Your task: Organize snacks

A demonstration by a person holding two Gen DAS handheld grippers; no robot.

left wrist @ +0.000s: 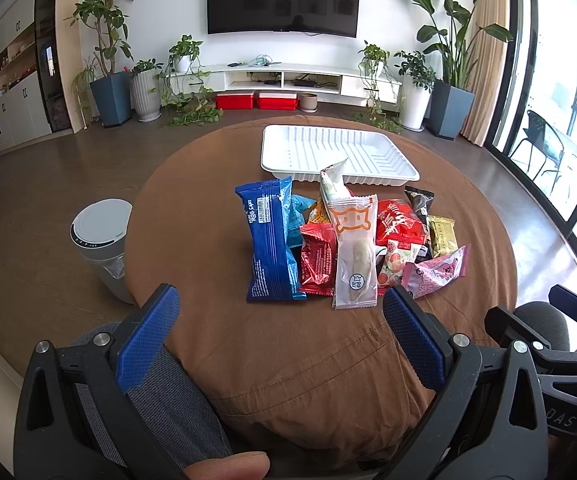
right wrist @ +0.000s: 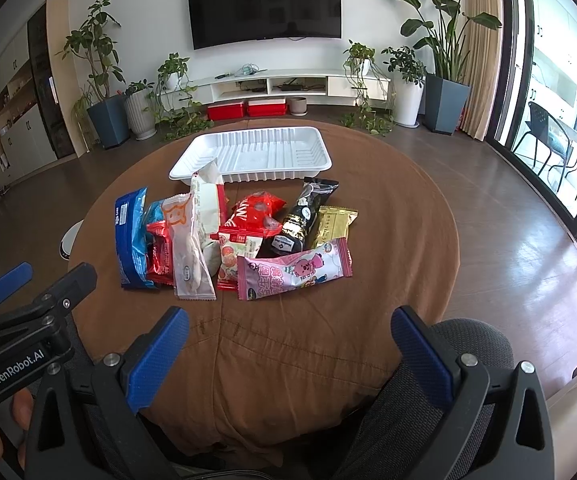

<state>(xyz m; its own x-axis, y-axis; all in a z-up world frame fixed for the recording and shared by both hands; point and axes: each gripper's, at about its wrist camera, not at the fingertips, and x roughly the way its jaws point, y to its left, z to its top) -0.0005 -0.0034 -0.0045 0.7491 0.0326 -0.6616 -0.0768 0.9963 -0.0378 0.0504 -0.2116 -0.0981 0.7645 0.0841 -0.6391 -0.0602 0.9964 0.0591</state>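
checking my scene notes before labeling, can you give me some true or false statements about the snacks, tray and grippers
1. The white tray holds no snacks. True.
2. The left gripper is shut on the blue packet. False: it is open, short of the pile.
3. The pink packet lies at the near edge of the pile. True.
4. The right gripper holds the gold packet. False: it is open and empty.
5. The snacks sit on bare wood. False: they lie on a brown cloth.
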